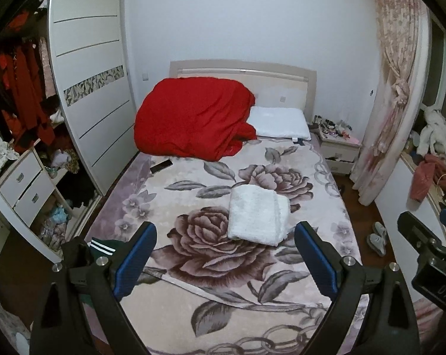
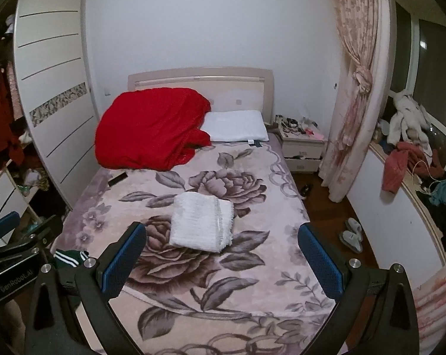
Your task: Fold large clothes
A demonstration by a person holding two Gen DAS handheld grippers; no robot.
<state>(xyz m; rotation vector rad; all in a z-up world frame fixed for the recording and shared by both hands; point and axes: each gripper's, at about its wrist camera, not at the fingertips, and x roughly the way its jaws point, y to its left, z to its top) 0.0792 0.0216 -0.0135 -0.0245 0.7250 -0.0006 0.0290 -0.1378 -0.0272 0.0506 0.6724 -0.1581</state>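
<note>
A folded white fleecy garment (image 1: 257, 216) (image 2: 202, 222) lies flat in the middle of the bed, on a floral blanket (image 1: 223, 269) (image 2: 193, 272). A dark green garment with white stripes (image 1: 103, 247) (image 2: 70, 257) sits at the bed's near left edge, mostly hidden behind the left finger in each view. My left gripper (image 1: 226, 226) is open and empty, held above the near end of the bed. My right gripper (image 2: 222, 227) is open and empty too, beside the left one. Neither touches any cloth.
A bunched red quilt (image 1: 193, 121) and a white pillow (image 1: 279, 122) fill the head of the bed, with a black phone (image 1: 161, 166) beside the quilt. An open wardrobe (image 1: 87, 88) stands left. A nightstand (image 2: 303, 145), curtain (image 2: 350, 103) and slippers (image 2: 351, 233) are right.
</note>
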